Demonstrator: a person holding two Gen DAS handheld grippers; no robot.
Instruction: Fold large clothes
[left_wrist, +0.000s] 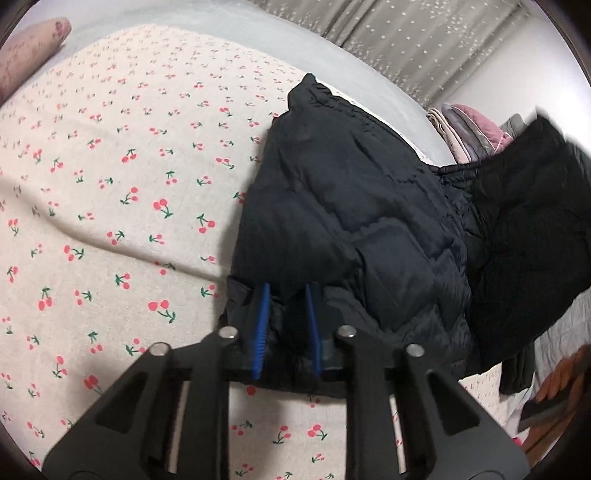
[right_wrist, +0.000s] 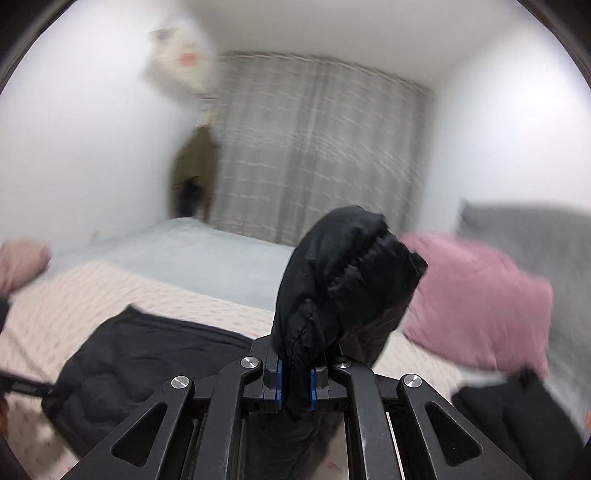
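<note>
Left tool (left_wrist: 286, 328) clamps the near hem of the black puffer jacket (left_wrist: 354, 206), which runs away across the cherry-print bed (left_wrist: 110, 184). Right tool (right_wrist: 294, 380) grips a raised jacket fold on the right, so the fold likely crosses leftward.

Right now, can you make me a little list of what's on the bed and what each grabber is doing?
surface: bed sheet with red cherry print
garment: black quilted puffer jacket, lying on the sheet, one part lifted
left gripper: blue pads at the jacket's near edge, fabric between them
right gripper: shut on a puffy fold of the jacket, held up above the bed
nearby: pink velvety cushion, grey curtain
picture quality: right view blurred
</note>
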